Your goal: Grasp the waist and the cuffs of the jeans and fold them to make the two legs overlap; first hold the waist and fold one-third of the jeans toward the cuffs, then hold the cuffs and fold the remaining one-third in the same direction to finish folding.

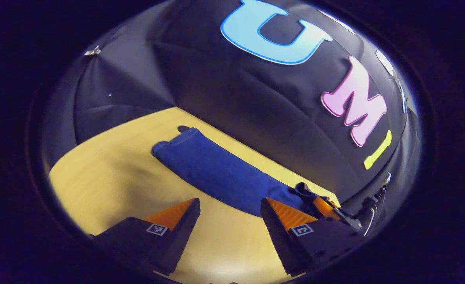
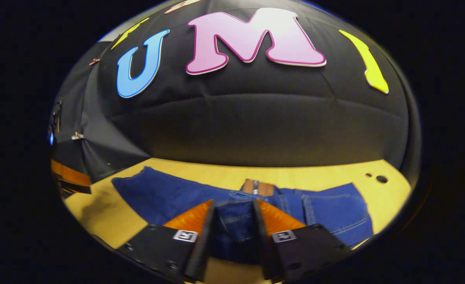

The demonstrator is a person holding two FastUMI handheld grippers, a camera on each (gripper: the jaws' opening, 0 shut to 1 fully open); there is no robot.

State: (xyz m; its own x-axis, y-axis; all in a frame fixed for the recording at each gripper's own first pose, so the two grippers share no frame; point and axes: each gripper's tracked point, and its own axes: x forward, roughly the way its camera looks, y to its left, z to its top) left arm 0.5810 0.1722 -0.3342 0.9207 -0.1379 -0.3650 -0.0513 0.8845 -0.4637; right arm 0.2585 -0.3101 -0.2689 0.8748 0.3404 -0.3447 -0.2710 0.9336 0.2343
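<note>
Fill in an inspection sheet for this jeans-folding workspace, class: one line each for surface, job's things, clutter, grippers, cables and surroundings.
Surface: yellow wooden table, with two small holes near its far right edge.
Job's things: blue jeans lying flat along the table; a leg end with its cuff reaches away in the left gripper view.
Clutter: nothing seen.
Grippers: left gripper open above bare table, near the jeans. Right gripper has denim between its fingers at the waist; whether they press cannot be told.
Cables: thin wires on the other gripper, seen from the left gripper view.
Surroundings: black cloth wall behind the table.
</note>
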